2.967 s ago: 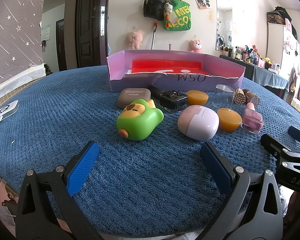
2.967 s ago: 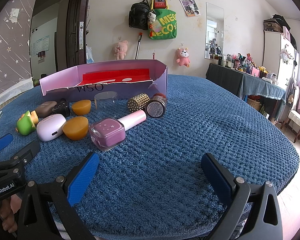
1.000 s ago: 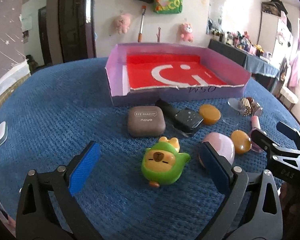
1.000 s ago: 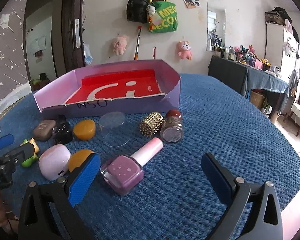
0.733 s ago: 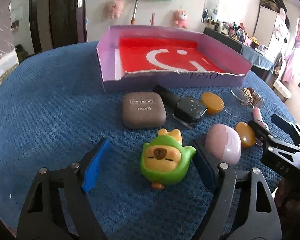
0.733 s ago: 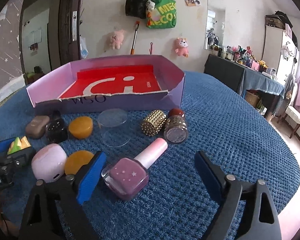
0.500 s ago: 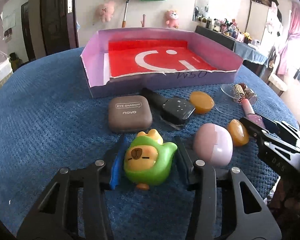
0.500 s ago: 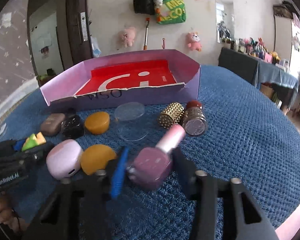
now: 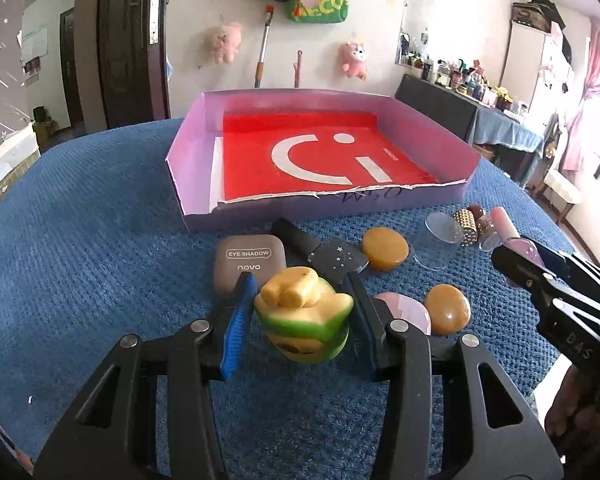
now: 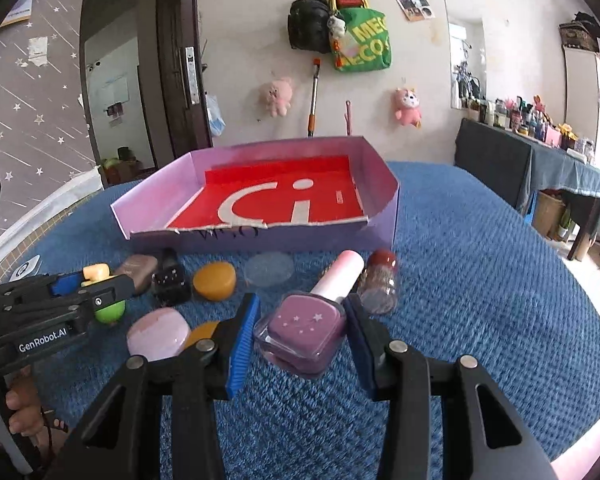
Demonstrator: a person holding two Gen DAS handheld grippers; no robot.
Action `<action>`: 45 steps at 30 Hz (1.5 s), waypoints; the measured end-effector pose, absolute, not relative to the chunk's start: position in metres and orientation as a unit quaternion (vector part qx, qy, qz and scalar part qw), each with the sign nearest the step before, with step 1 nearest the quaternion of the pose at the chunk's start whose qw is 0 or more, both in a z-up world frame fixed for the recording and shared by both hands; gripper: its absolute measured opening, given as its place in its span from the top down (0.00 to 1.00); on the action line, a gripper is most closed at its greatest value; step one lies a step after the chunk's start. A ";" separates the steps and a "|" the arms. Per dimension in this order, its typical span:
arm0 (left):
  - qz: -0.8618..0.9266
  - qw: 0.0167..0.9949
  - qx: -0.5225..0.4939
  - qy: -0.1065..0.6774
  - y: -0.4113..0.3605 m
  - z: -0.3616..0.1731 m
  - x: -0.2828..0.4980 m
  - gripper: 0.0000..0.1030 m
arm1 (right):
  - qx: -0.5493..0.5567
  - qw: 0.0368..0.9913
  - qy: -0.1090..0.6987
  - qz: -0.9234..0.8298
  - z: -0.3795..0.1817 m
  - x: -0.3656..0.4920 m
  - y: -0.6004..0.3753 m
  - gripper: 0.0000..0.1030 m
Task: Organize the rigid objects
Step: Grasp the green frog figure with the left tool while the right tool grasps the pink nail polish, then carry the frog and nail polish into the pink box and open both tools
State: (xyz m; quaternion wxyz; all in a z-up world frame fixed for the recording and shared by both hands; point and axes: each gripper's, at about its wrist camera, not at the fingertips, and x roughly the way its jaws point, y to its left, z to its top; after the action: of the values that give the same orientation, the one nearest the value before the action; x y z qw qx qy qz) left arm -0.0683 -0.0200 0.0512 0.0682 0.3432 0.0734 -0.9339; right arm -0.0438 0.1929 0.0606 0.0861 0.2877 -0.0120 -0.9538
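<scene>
Grippers both grip now, jaws having just closed from wide: left gripper (image 9: 302,326) pinches the green toy (image 9: 305,322), tipped over since a second ago; right gripper (image 10: 300,334) pinches the purple bottle (image 10: 303,330), raised off the blue cloth (image 10: 480,280); bare cloth lies to the right, up to the table edge; beyond the scattered cases, the pink tray (image 10: 260,200) lies open, its torn front wall low.

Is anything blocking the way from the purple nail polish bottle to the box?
The right gripper holds the nail polish bottle. Ahead lie a clear round lid and a small jar, then the box's low, torn front wall. All lie low.
</scene>
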 end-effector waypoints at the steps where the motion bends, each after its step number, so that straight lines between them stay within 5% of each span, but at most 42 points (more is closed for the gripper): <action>1: -0.933 0.066 0.346 0.075 -0.020 0.050 -0.069 0.58 | 0.289 0.087 -0.013 -0.953 0.061 -0.046 0.194 0.55; 24: -0.937 0.058 0.334 0.084 -0.045 0.102 -0.114 0.58 | 0.285 0.119 -0.021 -0.951 0.102 -0.105 0.202 0.55; 45: -0.887 0.060 0.458 0.022 -0.072 0.058 -0.220 0.58 | 0.430 0.142 0.119 -0.883 0.071 -0.238 0.177 0.55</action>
State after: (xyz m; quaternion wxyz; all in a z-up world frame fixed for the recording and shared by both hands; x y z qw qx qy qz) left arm -0.2202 -0.0718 0.0581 0.0603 0.4581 0.0217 -0.8866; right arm -0.2381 0.1768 0.0714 0.1416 0.4305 0.1188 -0.8835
